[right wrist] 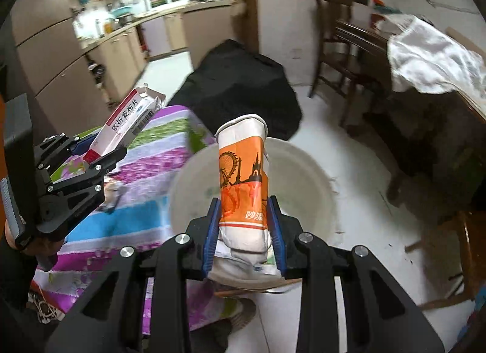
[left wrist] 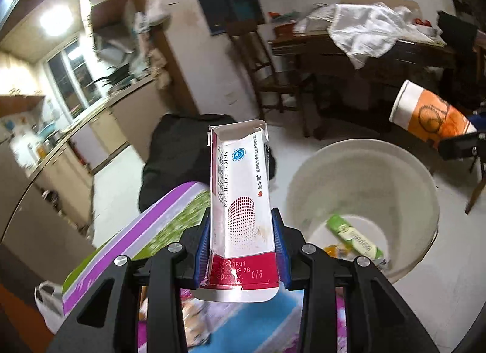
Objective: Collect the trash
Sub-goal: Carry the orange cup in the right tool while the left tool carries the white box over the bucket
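The white and red medicine box point(left wrist: 240, 201) stands upright between the blue-padded fingers point(left wrist: 202, 246) of the left gripper point(left wrist: 241, 249), which are clamped on its lower part; its torn top flap gapes open and red printed dates run across its base band. From the right wrist view the same box point(right wrist: 127, 122) shows tilted, held above the striped cloth, with a barcode on its side. The crumpled orange and white paper cup point(right wrist: 243, 179) is squeezed between the fingers point(right wrist: 211, 231) of the right gripper point(right wrist: 244, 231), rim end pointing away from the camera, its printed ferris wheel and skyline facing the lens; in the left wrist view that cup point(left wrist: 425, 114) appears at the right edge, raised above and beyond the far rim of the bin. The white round bin point(left wrist: 425, 189) sits on the pale floor just beside the bench, and a green wrapper point(left wrist: 354, 239) lies on its bottom with some small orange scraps next to it. The bench carries a cloth point(right wrist: 145, 170) striped in purple, green, blue and white. Beyond the bin a black bag point(right wrist: 240, 88) slumps on the floor. Farther off stands a dark wooden table point(left wrist: 364, 49) with a white cloth point(left wrist: 367, 31) draped over its edge, a wooden chair point(right wrist: 337, 49) near it, and a kitchen counter point(right wrist: 121, 40) along the left wall.
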